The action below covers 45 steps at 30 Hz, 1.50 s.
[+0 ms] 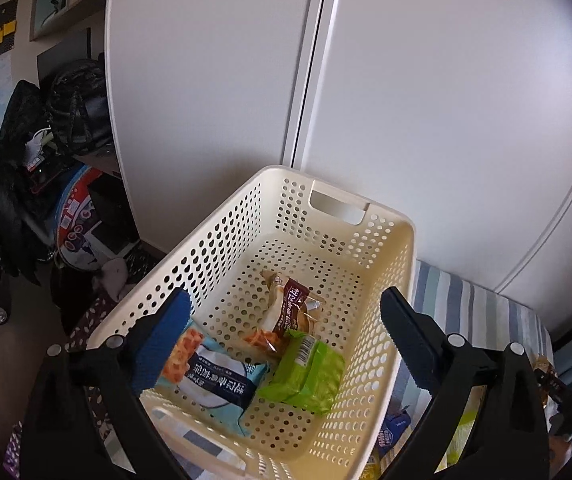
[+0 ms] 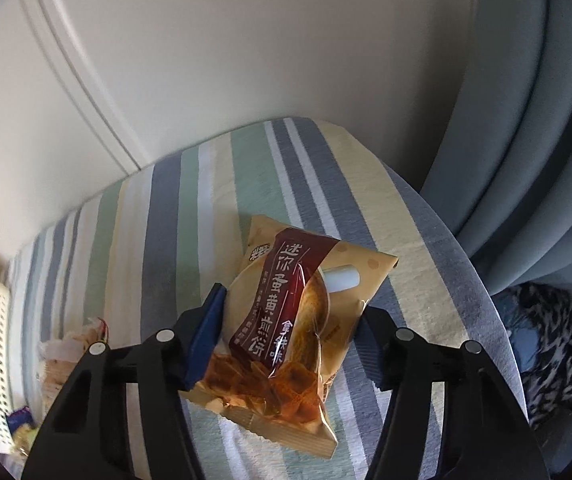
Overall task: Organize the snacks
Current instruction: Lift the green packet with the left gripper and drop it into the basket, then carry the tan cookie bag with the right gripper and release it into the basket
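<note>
The right claw (image 2: 286,344) clamps a tan-and-maroon snack packet (image 2: 286,320) just above the striped cloth (image 2: 166,220); the left claw (image 1: 286,340) hangs spread apart over the cream basket (image 1: 222,240), where blue (image 1: 214,380), green (image 1: 305,376) and brown (image 1: 289,312) packets lie between its fingers.

Basket (image 1: 222,248): cream plastic, walls and floor perforated with round holes. Inside it, one packet (image 1: 305,376) was lime green with a white barcode patch; one packet (image 1: 216,380) pale blue and white with a dark navy band; one packet (image 1: 287,312) tan with a maroon band. Cloth (image 2: 166,208): stripes of slate blue, mint green, cream and white. Packet (image 2: 286,312) on the cloth: tan with a maroon band bearing white characters. Finger pads (image 1: 164,336) blue, gripper frames black. Cupboard doors (image 1: 445,100) white.
</note>
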{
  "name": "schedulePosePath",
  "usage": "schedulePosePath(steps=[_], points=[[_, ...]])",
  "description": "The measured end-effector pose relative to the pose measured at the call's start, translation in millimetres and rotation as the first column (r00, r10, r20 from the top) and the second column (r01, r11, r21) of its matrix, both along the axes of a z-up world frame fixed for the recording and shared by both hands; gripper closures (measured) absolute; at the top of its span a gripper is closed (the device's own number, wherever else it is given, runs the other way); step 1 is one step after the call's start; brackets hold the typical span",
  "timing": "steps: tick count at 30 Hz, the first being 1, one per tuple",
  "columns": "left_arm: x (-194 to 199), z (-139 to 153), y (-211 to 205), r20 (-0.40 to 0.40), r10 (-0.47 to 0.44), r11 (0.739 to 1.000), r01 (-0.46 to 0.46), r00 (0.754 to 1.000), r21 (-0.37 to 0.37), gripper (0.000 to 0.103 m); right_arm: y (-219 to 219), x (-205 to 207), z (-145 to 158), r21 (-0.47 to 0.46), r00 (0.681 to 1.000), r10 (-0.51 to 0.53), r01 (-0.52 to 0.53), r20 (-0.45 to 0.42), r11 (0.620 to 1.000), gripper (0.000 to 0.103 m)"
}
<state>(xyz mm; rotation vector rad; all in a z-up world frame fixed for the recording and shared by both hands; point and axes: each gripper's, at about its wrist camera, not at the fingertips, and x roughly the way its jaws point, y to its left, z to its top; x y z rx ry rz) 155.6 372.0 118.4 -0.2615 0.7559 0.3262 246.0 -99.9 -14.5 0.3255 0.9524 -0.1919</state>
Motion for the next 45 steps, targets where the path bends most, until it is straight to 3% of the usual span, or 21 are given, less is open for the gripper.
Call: schedulePosePath(steps=[9, 18, 24, 31, 39, 45], points=[[-24.9, 8.7, -9.9, 0.073, 0.031, 0.997, -0.037, 0.997, 0.075, 0.006, -4.6, -17.2, 17.4, 0.015, 0.996, 0.009, -0.010, 0.091, 1.000, 0.044], [-37.0, 8.7, -6.5, 0.097, 0.043, 0.984, -0.059, 0.994, 0.169, 0.004, 14.8, -38.0, 64.5, 0.017, 0.968, 0.061, -0.068, 0.243, 0.998, 0.044], [-48.9, 9.7, 4.7, 0.117, 0.060, 0.978, -0.082, 0.991, 0.191, 0.004, 63.6, -59.4, 103.8, -0.013, 0.920, 0.182, -0.190, 0.347, 0.982, 0.044], [-61.8, 11.6, 20.3, 0.136, 0.077, 0.981, -0.100, 0.988, 0.168, 0.004, 150.7, -75.8, 144.0, -0.046, 0.838, 0.358, -0.373, 0.411, 0.927, 0.044], [-80.9, 16.5, 29.9, 0.166, 0.077, 0.976, -0.108, 0.983, 0.188, 0.004, 253.4, -81.0, 166.9, -0.099, 0.750, 0.504, -0.515, 0.428, 0.851, 0.044], [-88.9, 13.4, 43.5, 0.184, 0.100, 0.978, -0.131, 0.978, 0.162, 0.004, 316.2, -80.0, 172.4, -0.131, 0.718, 0.566, -0.567, 0.405, 0.814, 0.044]])
